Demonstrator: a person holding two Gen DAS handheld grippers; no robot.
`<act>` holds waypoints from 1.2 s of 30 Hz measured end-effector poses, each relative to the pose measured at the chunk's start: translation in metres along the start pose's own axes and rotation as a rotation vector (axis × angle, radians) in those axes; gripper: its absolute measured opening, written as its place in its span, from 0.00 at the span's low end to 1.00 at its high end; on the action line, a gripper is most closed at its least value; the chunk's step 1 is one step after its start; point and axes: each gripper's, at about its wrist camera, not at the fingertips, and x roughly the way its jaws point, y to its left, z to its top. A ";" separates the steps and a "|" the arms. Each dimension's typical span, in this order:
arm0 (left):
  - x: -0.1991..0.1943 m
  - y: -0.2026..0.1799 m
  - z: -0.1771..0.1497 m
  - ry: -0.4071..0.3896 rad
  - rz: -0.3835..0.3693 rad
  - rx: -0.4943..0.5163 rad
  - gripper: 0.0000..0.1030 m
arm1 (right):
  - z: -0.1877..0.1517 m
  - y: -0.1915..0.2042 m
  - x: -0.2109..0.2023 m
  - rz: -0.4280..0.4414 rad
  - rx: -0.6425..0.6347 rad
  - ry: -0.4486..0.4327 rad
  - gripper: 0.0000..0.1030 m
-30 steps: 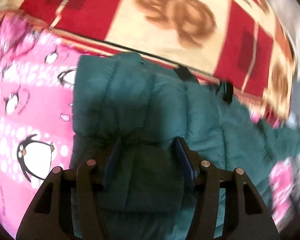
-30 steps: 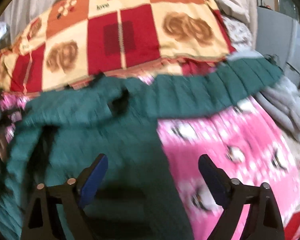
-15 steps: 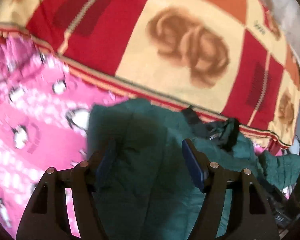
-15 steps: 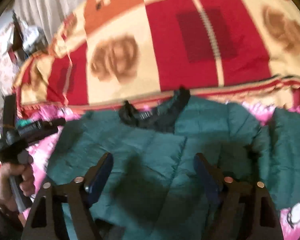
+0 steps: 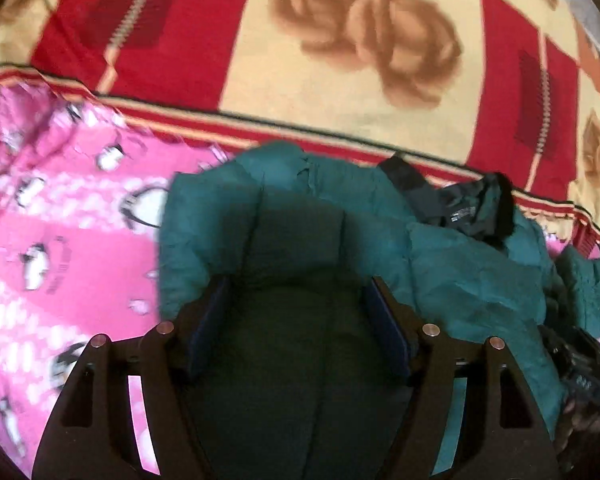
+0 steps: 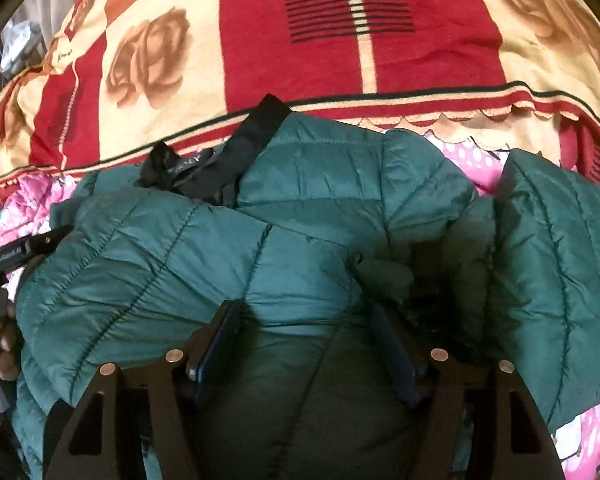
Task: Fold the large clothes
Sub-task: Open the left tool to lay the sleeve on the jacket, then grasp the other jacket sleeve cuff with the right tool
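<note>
Green jacket (image 6: 300, 240) spread beneath both grippers | left gripper (image 5: 296, 312) just opened, half-wide, nothing pinched | right gripper (image 6: 306, 340) just narrowed astride padded fold, grip unconfirmed | risk: slick puffy fabric slipping out, fold springing open

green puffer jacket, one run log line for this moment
item: green puffer jacket | on: pink penguin blanket | left tongs: opening | right tongs: closing over jacket

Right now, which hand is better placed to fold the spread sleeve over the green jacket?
Right, probably. The right gripper sits over the green jacket beside the spread sleeve, its jaws just closing around padding. The left gripper works the opposite edge, by the pink penguin blanket.
</note>
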 end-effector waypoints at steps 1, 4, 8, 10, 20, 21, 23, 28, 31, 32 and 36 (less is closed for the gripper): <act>-0.014 0.000 -0.003 -0.039 0.012 0.004 0.68 | 0.001 -0.001 -0.004 0.014 0.010 -0.004 0.65; -0.051 0.000 -0.020 -0.119 -0.013 -0.004 0.68 | 0.004 -0.002 -0.039 0.000 0.027 -0.063 0.65; -0.035 -0.006 -0.044 -0.031 -0.012 0.005 0.68 | 0.000 0.020 -0.071 0.044 -0.033 -0.122 0.66; -0.021 -0.007 -0.050 -0.012 0.004 0.018 0.70 | -0.007 0.028 -0.055 0.041 -0.043 -0.041 0.68; -0.050 -0.005 -0.066 -0.093 -0.035 -0.017 0.78 | -0.022 0.026 -0.023 0.032 -0.075 0.079 0.74; -0.063 -0.004 -0.071 -0.112 -0.040 -0.028 0.78 | -0.020 0.024 -0.030 0.037 -0.062 0.075 0.73; -0.081 -0.002 -0.077 -0.138 -0.041 -0.043 0.78 | -0.018 0.015 -0.044 0.041 -0.038 0.046 0.72; -0.117 0.009 -0.097 -0.199 -0.012 -0.057 0.78 | -0.012 -0.056 -0.128 -0.169 0.087 -0.208 0.72; -0.112 0.012 -0.106 -0.179 0.036 -0.054 0.78 | -0.021 -0.132 -0.181 -0.340 0.233 -0.360 0.72; -0.109 0.011 -0.107 -0.165 0.041 -0.053 0.78 | -0.025 -0.156 -0.194 -0.384 0.278 -0.394 0.72; -0.101 0.000 -0.107 -0.173 0.064 -0.015 0.78 | -0.047 -0.255 -0.246 -0.444 0.494 -0.546 0.72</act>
